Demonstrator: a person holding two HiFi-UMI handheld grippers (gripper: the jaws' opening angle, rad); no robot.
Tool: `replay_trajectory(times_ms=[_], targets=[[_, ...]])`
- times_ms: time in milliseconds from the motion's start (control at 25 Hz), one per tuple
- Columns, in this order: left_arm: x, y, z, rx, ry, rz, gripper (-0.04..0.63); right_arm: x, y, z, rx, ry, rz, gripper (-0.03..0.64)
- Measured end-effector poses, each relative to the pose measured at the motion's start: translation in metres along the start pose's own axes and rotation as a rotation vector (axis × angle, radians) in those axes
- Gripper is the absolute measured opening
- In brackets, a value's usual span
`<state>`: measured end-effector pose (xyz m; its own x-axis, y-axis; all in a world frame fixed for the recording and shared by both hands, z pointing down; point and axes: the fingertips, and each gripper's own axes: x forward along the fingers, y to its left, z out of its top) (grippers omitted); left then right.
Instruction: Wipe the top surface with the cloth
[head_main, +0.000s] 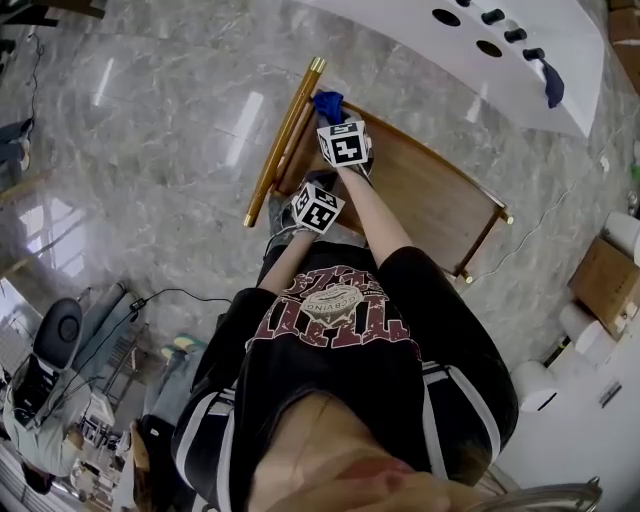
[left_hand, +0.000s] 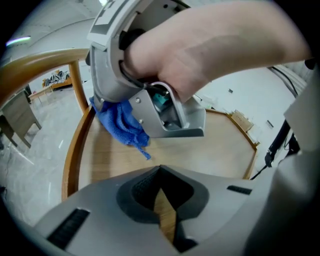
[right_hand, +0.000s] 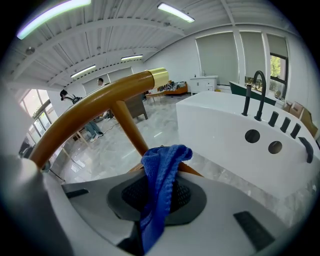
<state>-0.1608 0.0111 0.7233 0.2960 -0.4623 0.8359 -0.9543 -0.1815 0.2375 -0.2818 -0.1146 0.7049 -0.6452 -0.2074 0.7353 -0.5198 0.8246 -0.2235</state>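
The right gripper (right_hand: 158, 199), clamped on the blue cloth (right_hand: 162, 167), sits at the wooden trolley top's (head_main: 430, 200) upper-left corner, so most of it likely remains unwiped, while the left gripper (left_hand: 161, 200) hovers empty, jaws nearly together.

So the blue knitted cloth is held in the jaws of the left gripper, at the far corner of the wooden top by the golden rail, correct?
Not the left: the right gripper view shows the blue knitted cloth pinched in the jaws of the right gripper. The corner of the wooden top by the golden rail is right.
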Motion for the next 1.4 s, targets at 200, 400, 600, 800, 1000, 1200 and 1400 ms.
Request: replay_trajectory(times_ms=[200, 400, 600, 800, 1000, 1200, 1400], targets=[[0.000, 0.001, 0.001, -0.014, 0.015, 0.001, 0.046, -0.004, -0.005, -0.002, 0.022, 0.003, 0.001, 0.058], [-0.001, 0.001, 0.001, -0.022, 0.019, 0.000, 0.046, -0.013, -0.013, -0.012, 0.048, -0.010, -0.012, 0.058], [0.000, 0.000, 0.000, -0.005, 0.022, 0.013, 0.046, -0.021, -0.021, -0.019, 0.070, -0.011, -0.016, 0.058], [0.001, -0.001, 0.001, 0.010, 0.040, 0.017, 0.046, -0.025, -0.027, -0.023, 0.076, -0.012, -0.020, 0.058], [0.000, -0.001, 0.001, 0.026, 0.048, 0.033, 0.046, -0.033, -0.034, -0.029, 0.076, -0.013, -0.033, 0.058], [0.000, -0.003, 0.000, 0.040, 0.057, 0.040, 0.046, -0.044, -0.044, -0.036, 0.095, -0.013, -0.045, 0.058], [0.001, -0.003, 0.001, 0.055, 0.065, 0.047, 0.046, -0.052, -0.056, -0.044, 0.108, -0.015, -0.052, 0.058]])
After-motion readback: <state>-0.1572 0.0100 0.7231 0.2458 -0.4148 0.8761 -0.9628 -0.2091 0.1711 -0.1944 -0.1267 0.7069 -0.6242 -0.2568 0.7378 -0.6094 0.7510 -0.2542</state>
